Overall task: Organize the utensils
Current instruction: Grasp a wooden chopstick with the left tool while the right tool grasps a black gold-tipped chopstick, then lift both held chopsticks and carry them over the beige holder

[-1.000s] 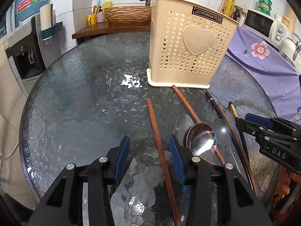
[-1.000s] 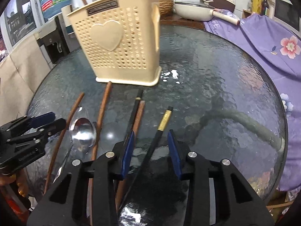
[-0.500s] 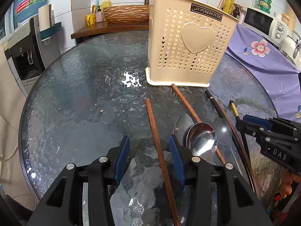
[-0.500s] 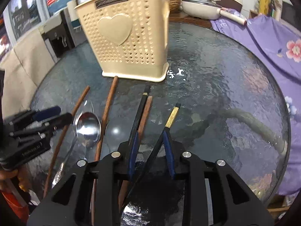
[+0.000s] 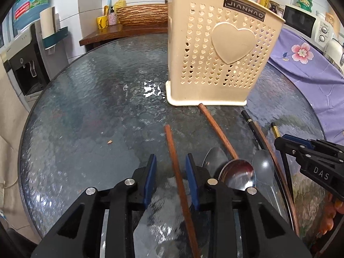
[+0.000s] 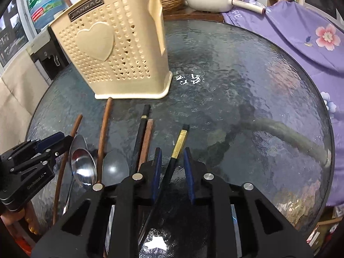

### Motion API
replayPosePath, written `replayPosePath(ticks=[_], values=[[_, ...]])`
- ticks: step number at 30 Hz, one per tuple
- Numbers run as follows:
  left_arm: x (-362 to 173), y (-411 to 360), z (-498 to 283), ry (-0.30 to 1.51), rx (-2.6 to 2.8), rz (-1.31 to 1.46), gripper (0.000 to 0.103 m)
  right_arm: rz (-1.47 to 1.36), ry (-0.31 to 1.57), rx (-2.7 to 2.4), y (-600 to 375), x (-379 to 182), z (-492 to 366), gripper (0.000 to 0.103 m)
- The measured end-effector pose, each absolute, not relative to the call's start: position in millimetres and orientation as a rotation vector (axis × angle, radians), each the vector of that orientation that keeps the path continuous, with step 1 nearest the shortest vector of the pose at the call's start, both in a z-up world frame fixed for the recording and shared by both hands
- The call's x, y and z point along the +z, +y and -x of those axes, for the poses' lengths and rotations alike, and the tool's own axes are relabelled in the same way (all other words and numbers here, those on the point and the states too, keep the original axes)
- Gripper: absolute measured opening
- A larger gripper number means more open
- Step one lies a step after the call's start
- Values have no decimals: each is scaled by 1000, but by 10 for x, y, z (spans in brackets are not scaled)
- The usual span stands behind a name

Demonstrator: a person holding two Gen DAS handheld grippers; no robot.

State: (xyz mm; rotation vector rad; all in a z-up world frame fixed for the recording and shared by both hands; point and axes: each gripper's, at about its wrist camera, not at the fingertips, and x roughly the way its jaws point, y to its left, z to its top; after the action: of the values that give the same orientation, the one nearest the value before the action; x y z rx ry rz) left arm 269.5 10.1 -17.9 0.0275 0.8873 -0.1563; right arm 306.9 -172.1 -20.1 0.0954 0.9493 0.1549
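Two claws are held low over a round, rippled glass surface [image 5: 75, 129], each straddling one chopstick. Between the blue pads of the left claw [image 5: 169, 174] a brown wooden chopstick [image 5: 172, 148] is seen lying flat on the glass; the jaws have just been closing and stand narrow, yet a gap is visible on both sides of the stick, so no pad is pressed against it. Between the pads of the right claw [image 6: 172, 172] a black chopstick with a gold band [image 6: 179, 146] is seen, its banded end pointing away from the claw; these jaws have also just been closing and stand narrow, with the stick close to the left pad, and firm contact cannot be confirmed.

Ahead of both claws a cream perforated utensil basket [image 5: 217, 49] with a raised heart is set upright on the glass. Between the two claws the remaining utensils are laid side by side: a shiny metal spoon [image 6: 82, 167], a duller grey spoon [image 6: 115, 167], a second brown chopstick [image 6: 104, 133] whose far end nearly meets the basket base, a plain black chopstick [image 6: 142, 133] and a reddish-brown chopstick [image 6: 147, 137] just beside it. To the right of the right claw a purple flowered cloth [image 6: 301, 32] is draped.
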Motion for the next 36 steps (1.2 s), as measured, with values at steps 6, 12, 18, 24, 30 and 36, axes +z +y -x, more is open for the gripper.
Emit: replayPosePath(ticks=[6, 12, 18, 24, 30, 36], values=[[-184, 37, -2816, 890, -144, -43, 20, -102, 942, 134, -1698, -211, -3140, 14], [-188, -65, -2864, 891, -131, -82, 16, -63, 938, 130, -1574, -204, -3230, 11], [-188, -93, -2912, 893, -130, -99, 9, -25, 947, 163, -1472, -191, -3325, 10], [-185, -78, -2953, 889, -146, -96, 8, -41, 939, 232, -1506, -167, -3398, 8], [-170, 14, -3023, 897, -176, -48, 7, -66, 909, 269, -1561, -76, -3454, 8], [-86, 103, -3059, 884, -214, 7, 7, -86, 853, 293, -1640, 105, -3417, 8]])
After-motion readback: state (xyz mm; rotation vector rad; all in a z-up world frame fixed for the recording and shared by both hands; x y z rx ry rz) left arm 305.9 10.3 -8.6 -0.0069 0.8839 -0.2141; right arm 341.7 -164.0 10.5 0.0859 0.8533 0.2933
